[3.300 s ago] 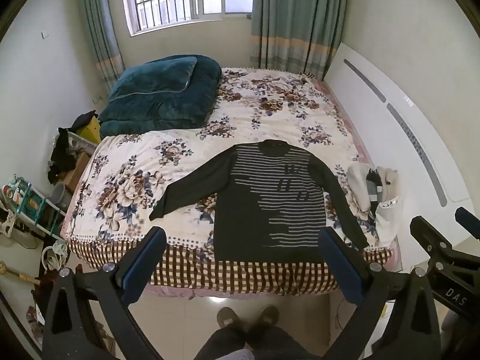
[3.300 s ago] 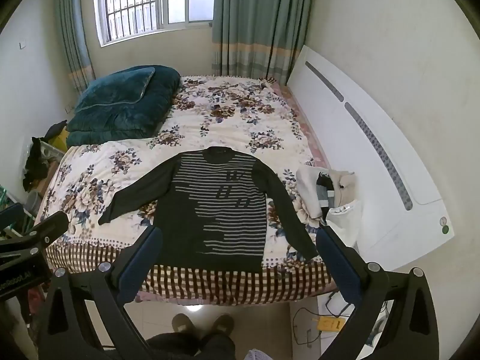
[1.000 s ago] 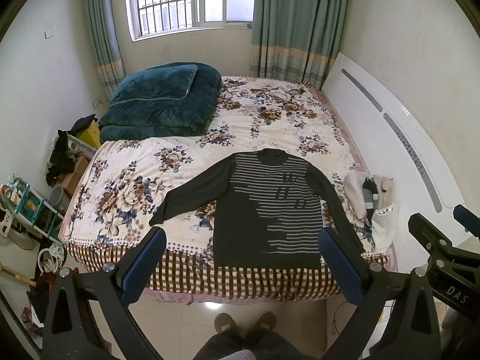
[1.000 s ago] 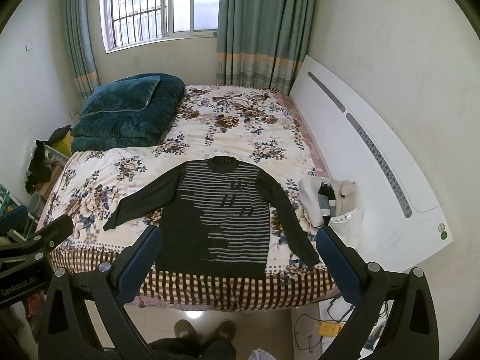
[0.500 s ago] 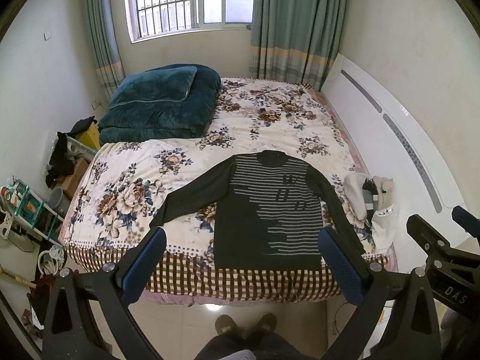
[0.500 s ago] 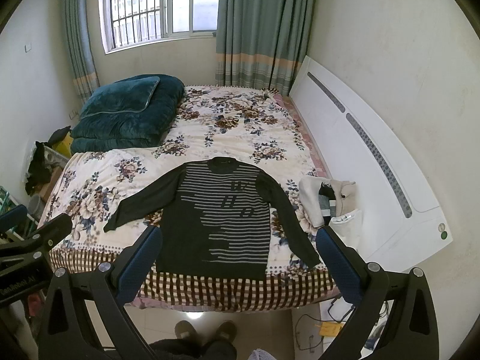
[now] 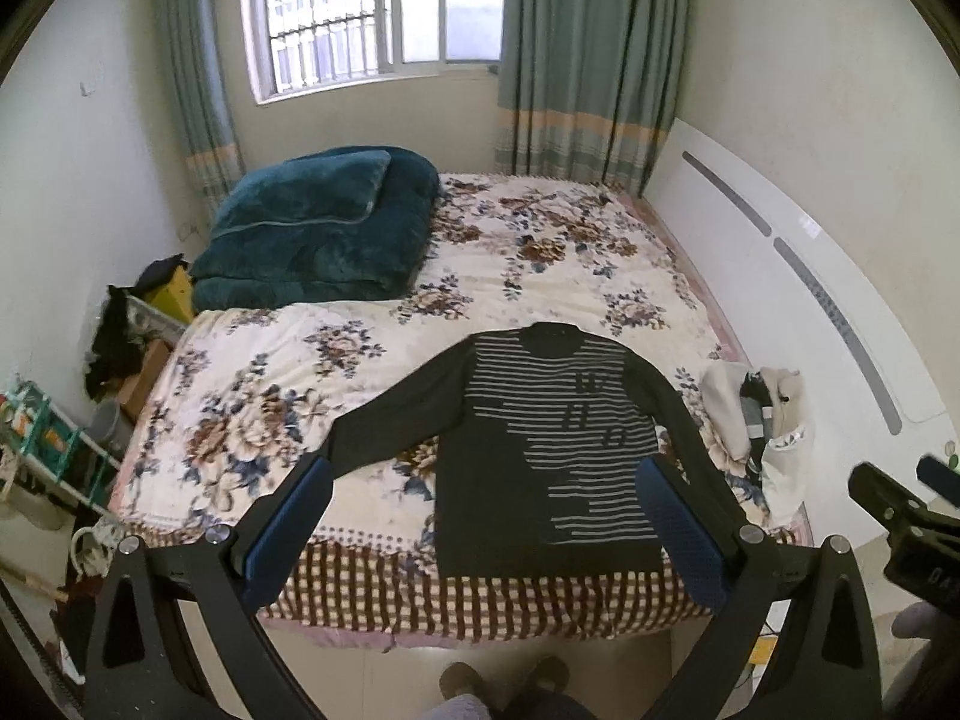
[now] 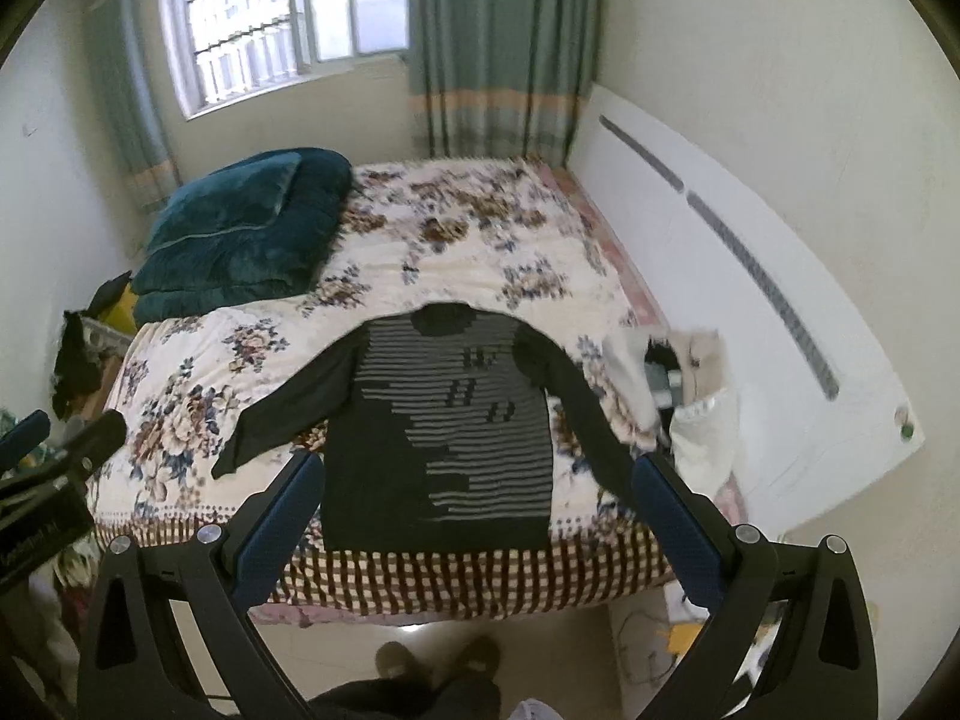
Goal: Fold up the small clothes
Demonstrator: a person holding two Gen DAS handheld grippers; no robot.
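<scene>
A dark long-sleeved sweater (image 7: 540, 450) (image 8: 444, 438) with grey stripes lies flat on the floral bedspread (image 7: 288, 384) (image 8: 180, 372), both sleeves spread out and its hem at the bed's near edge. My left gripper (image 7: 486, 480) hangs open in the air before the bed, nothing between its blue pads. Likewise my right gripper (image 8: 474, 477) is open and empty, well short of the sweater. Each gripper shows at the edge of the other's view.
A pile of light clothes (image 7: 756, 414) (image 8: 678, 384) sits on the bed's right edge beside the white headboard (image 7: 798, 276). A folded teal quilt (image 7: 318, 228) lies at the far left. Cluttered shelves (image 7: 42, 444) stand left of the bed. A person's feet (image 7: 504, 678) are on the floor below.
Both grippers have drifted slightly nearer the bed; the right wrist view has tilted and blurred with motion. The sweater has not moved and both grippers stay open.
</scene>
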